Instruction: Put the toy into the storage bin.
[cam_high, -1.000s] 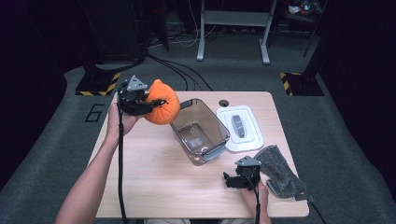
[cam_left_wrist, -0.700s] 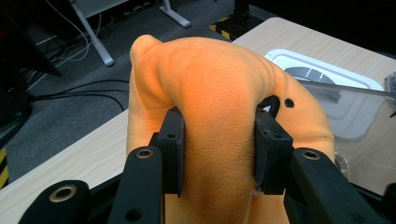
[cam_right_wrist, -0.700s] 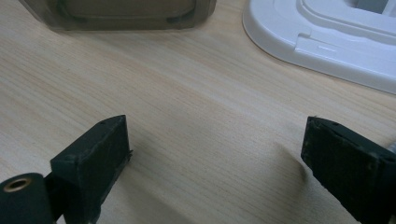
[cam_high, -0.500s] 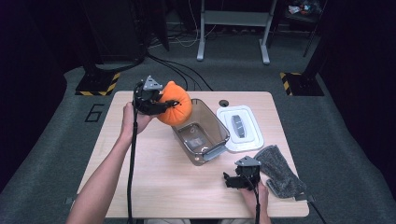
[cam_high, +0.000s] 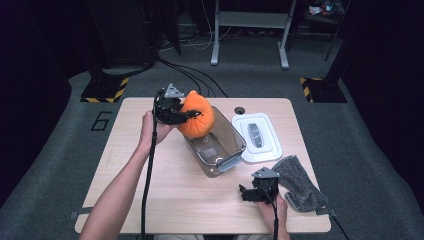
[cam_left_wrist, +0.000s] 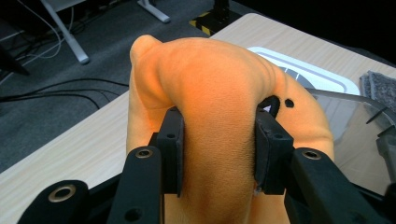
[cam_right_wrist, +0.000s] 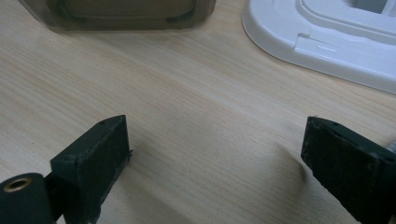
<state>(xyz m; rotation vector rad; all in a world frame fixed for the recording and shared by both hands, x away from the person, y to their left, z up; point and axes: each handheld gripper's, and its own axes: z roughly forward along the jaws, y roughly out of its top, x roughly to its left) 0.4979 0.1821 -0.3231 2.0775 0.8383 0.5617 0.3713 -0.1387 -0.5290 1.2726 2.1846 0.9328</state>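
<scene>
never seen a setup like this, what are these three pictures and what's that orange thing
A person at a table holds a hand-held two-jaw gripper in each hand. The high view looks down from above; the other two come from cameras riding on the grippers. The left gripper squeezes a soft orange pumpkin toy above the far end of a clear plastic container. The right gripper rests open near the table's front edge. A white lid and a grey cloth lie to the right.

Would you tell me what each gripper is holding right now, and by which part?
The left gripper squeezes the orange plush pumpkin across a bulge of its soft body. The right gripper is open and holds nothing.
</scene>
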